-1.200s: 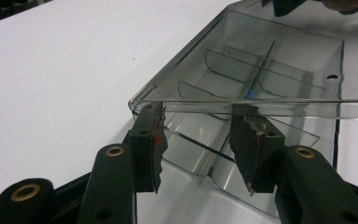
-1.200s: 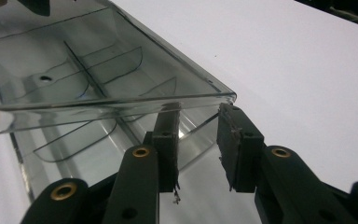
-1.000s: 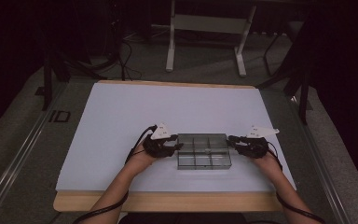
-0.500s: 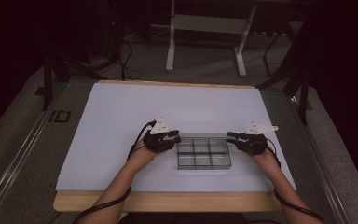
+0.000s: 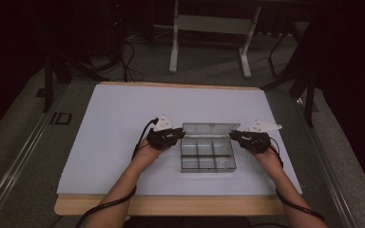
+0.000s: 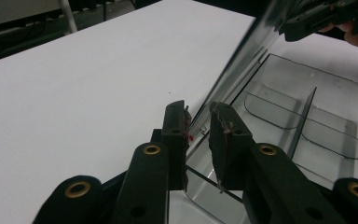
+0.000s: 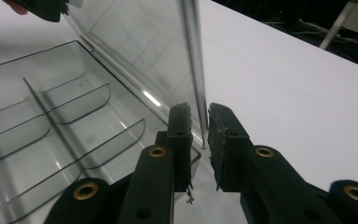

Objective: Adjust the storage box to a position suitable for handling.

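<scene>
White sheet covers the table, wood edge showing along the near side; grey carpet around it, a pale metal stand at 12 o'clock beyond the far edge, dark room behind. Clear plastic compartment box sits on the sheet at about 5 o'clock from table centre, near the front edge: smoky transparent walls, six cells in two rows, curved dividers visible in the gripper views. Its lid stands raised from the far edge, hinged at 12 o'clock of the box, tilted up steeply. Left gripper is at the box's 10 o'clock corner, forearm entering from 6 o'clock; in the left gripper view its jaws straddle the lid's end edge, narrowly apart, having just been closing, the lid edge between them; whether the pads press I cannot tell. Right gripper mirrors it at the 2 o'clock corner, jaws likewise just closing to a narrow gap around the lid's other end; contact unclear.
</scene>
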{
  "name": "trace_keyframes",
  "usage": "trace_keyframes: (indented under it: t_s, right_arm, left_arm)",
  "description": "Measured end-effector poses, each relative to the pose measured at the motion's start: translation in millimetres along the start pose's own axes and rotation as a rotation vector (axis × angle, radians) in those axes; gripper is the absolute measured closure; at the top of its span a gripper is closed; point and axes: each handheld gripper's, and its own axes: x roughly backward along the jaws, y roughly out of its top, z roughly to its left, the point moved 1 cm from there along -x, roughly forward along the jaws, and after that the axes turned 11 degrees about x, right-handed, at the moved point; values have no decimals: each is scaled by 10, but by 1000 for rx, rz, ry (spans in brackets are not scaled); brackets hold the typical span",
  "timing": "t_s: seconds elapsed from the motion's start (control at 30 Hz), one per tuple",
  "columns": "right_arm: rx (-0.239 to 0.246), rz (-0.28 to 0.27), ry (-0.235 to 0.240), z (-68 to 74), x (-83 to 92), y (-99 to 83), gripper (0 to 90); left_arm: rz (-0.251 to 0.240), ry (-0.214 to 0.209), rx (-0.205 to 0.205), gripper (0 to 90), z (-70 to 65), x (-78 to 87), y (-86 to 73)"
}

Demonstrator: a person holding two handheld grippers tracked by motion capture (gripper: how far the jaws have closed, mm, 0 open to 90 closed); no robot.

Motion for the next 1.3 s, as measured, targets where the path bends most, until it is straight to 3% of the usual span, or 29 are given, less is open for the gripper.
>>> trace_keyframes:
  t_s: [0.23, 0.8, 1.3]
  right_arm:
    - [-3, 4, -17, -23, -59, 31, 790]
    - [-78, 13, -44, -88, -188, 45, 760]
    - [-105, 40, -50, -111, -259, 60, 718]
  left_arm:
    - [-5, 2, 2, 777, 22, -74, 30]
    - [-28, -9, 94, 776, 150, -182, 29]
    - [-23, -11, 137, 728, 193, -262, 14]
